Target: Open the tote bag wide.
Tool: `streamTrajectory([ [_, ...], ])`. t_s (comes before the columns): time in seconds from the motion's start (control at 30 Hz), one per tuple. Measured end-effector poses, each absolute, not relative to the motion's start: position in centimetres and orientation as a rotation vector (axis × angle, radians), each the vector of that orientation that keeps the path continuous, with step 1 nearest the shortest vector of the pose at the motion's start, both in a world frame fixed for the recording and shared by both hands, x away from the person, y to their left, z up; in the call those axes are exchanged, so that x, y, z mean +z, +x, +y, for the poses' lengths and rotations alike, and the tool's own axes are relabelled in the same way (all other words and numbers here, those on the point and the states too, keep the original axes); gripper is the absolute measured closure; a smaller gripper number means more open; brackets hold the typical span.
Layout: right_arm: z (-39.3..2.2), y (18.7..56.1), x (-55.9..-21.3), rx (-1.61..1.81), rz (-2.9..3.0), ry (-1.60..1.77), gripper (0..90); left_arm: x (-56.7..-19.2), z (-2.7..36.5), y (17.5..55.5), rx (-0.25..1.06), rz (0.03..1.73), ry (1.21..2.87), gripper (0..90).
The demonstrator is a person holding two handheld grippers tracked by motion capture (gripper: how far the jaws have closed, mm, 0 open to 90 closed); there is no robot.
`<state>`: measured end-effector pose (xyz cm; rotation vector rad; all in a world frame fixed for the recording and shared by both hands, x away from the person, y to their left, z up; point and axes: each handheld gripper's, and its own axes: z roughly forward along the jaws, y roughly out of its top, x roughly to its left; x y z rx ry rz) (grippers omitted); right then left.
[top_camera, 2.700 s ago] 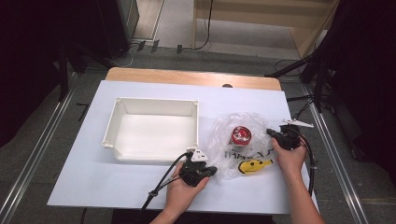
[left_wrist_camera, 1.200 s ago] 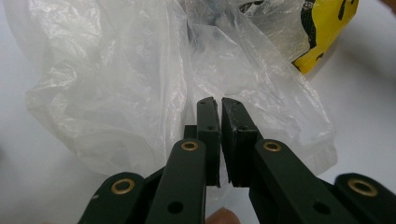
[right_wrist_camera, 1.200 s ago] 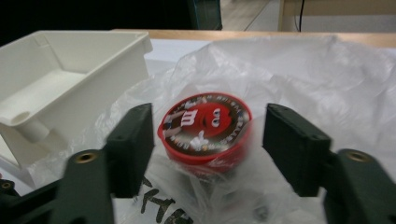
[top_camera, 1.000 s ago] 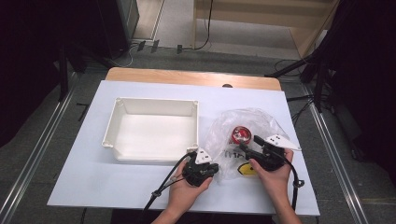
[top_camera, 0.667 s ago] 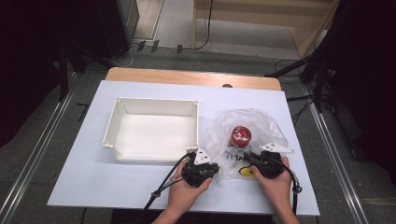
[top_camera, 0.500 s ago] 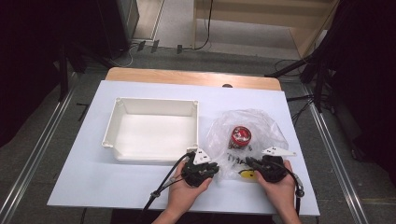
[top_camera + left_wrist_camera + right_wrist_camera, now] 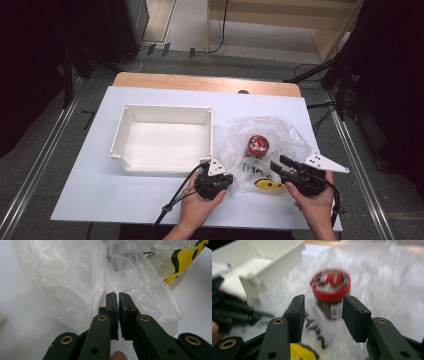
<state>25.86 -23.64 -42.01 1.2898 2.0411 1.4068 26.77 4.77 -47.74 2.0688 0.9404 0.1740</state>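
The left gripper (image 7: 118, 296) has its jaws pressed almost together on a pinch of the clear plastic bag (image 7: 82, 277), the film bunched between the pads at the bag's near edge. The right gripper (image 7: 322, 315) has jaws that have just been opening; they stand about half apart with nothing clamped between them, framing a small jar with a red lid (image 7: 330, 291) that sits farther off inside the bag.

From the high view, the left gripper (image 7: 227, 181) rests low on the white table (image 7: 90, 165), held in the person's left hand (image 7: 197, 207), its tip at the bag's (image 7: 280, 132) lower left edge. The right gripper (image 7: 276, 167) points left toward the bag from its lower right, in the right hand (image 7: 315, 202). The jar (image 7: 258, 145) stands upright near the bag's middle, and a yellow item with black marks (image 7: 267, 185) lies at the bag's near edge, between the two grippers.

An empty white bin (image 7: 162, 140) sits just left of the bag. A wooden strip (image 7: 205, 83) runs along the table's far edge.
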Motion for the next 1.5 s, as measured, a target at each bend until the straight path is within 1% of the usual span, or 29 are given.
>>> streamTrajectory([
  [0.1,-23.0,26.5,-40.7,1.417,2.01,1.265,55.3,-47.8,4.7,26.7,0.177,0.938,2.066,87.2],
  [0.17,-22.4,27.0,-40.3,1.414,1.995,1.26,53.2,-47.8,4.7,26.7,0.183,0.937,2.069,87.2],
  [0.27,-21.4,28.0,-40.3,1.377,1.987,1.279,45.1,-47.8,4.7,26.7,0.184,0.936,2.067,87.2],
  [0.53,-19.7,30.6,-41.7,1.253,2.002,1.372,31.5,-47.7,4.7,26.7,0.185,0.931,2.067,88.6],
  [0.57,-19.6,30.8,-41.9,1.244,1.998,1.386,28.5,-47.7,4.7,26.7,0.184,0.931,2.067,88.7],
  [0.63,-19.5,31.3,-42.2,1.235,1.991,1.421,19.3,-47.8,4.7,26.7,0.183,0.93,2.066,88.8],
  [0.67,-19.5,31.5,-42.3,1.226,1.996,1.432,16.1,-47.8,4.7,26.7,0.184,0.929,2.066,88.9],
  [0.7,-19.4,31.6,-42.5,1.213,2.004,1.437,15.3,-47.8,4.7,26.7,0.184,0.931,2.067,88.9],
  [1.27,-17.8,32.9,-44.7,1.094,2.072,1.417,15.7,-47.7,4.6,26.6,0.189,0.928,2.073,89.4],
  [1.5,-17.2,33.2,-45.5,1.06,2.076,1.42,18.9,-47.7,4.6,26.6,0.194,0.924,2.074,89.0],
])
